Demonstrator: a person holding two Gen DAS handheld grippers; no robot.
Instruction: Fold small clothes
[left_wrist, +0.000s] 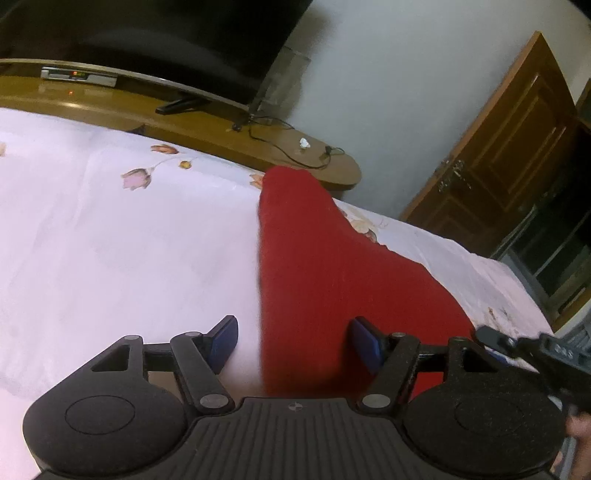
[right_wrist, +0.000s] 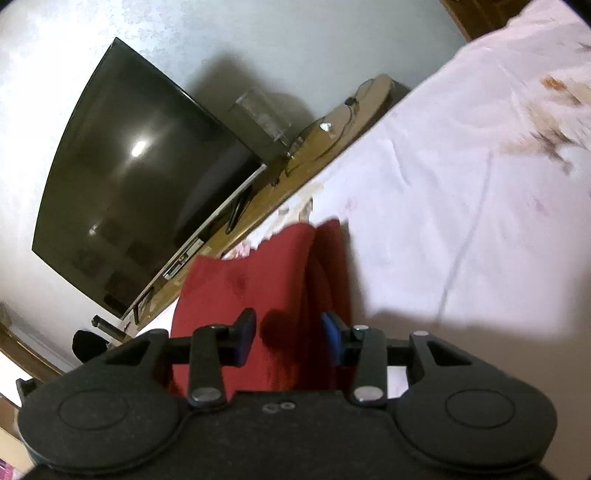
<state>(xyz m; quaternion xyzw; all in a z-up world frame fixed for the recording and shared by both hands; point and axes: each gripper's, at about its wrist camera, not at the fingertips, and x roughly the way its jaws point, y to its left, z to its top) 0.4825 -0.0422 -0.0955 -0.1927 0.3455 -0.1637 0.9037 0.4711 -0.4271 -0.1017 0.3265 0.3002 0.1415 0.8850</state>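
Partly cut off, red garment (left_wrist: 325, 266) lies under both open hand-held grippers

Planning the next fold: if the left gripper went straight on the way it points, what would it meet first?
Probably the red cloth: its left edge runs between the open jaws of the left gripper, lying on the sheet. Depth is unclear.
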